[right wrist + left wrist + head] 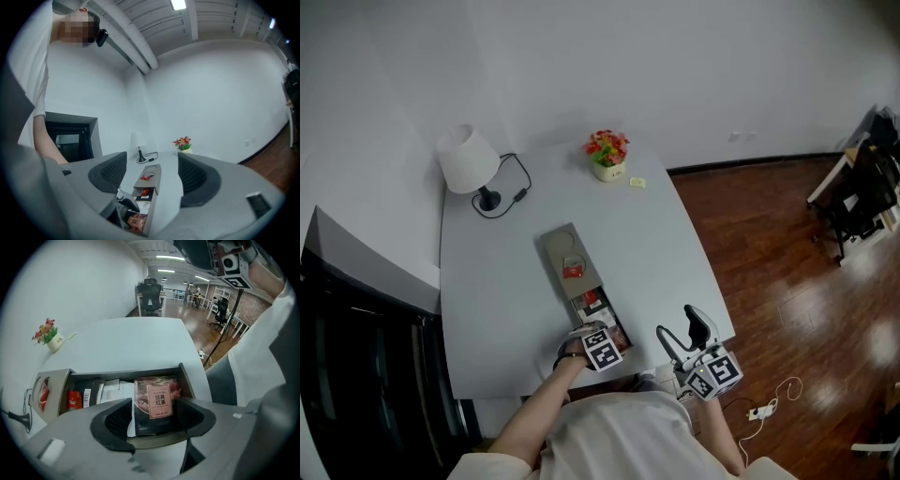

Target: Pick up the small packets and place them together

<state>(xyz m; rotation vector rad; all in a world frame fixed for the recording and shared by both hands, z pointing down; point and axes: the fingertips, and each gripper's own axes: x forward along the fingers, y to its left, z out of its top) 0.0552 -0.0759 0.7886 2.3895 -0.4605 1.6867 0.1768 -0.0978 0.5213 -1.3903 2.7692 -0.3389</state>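
A person in a pale shirt, with a grey tool in each hand

The short-sleeved shirt (623, 436) is off-white and loose; a dark band (567, 357) circles the left wrist; the left gripper (154, 414) and right gripper (152, 176) have smooth grey moulded bodies; their curved jaws are lined with black pads (117, 420) of fine ribbed texture; each carries a white cube (714, 372) printed with black square markers.

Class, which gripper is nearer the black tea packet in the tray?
Left. The left gripper has its jaws either side of the black tea packet; the right gripper hovers apart, to its right.
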